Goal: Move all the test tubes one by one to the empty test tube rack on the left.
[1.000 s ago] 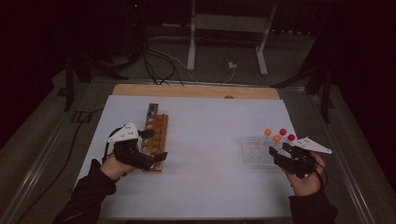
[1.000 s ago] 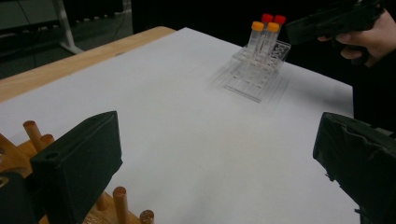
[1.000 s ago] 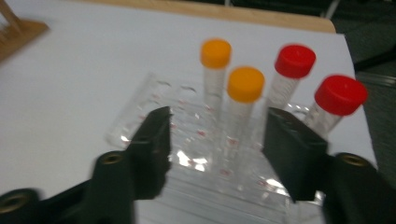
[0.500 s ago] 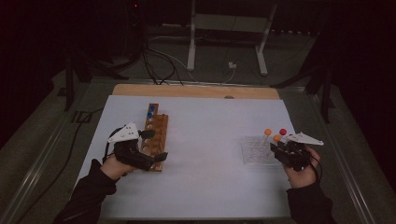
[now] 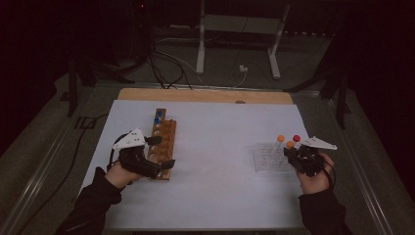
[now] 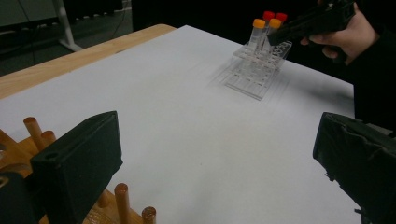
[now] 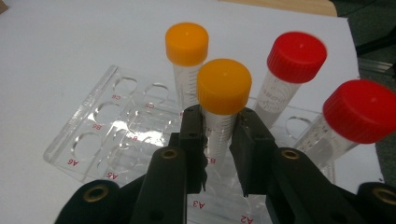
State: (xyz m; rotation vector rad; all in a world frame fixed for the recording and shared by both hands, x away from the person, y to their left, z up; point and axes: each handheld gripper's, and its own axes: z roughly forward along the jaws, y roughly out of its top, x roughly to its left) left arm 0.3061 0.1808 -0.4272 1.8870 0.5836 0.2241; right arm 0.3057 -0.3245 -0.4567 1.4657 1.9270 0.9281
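Note:
A clear plastic tube rack [image 7: 93, 140] on the white sheet holds two orange-capped and two red-capped tubes. My right gripper [image 7: 219, 123] has just been closing, and its pads press on the nearer orange-capped tube [image 7: 224, 86] just below the cap. That tube stands upright in the rack. From above, the right gripper [image 5: 296, 154] sits at the rack's right side [image 5: 266, 159]. My left gripper [image 5: 160, 152] stands open over the near end of a wooden rack [image 5: 166, 134], with nothing between its wide-set jaws [image 6: 219, 168].
Two blue-capped tubes [image 5: 157, 116] stand at the far end of the wooden rack. Its pegs [image 6: 121, 196] rise beside the left jaw. The other orange tube [image 7: 187, 44] and two red tubes [image 7: 296, 56] crowd close around the gripped one. White sheet [image 5: 220, 147] lies between the racks.
The right gripper has moved left up to the clear rack and closed its jaws onto the nearer orange-capped tube. The left hand and gripper have stayed where they were.

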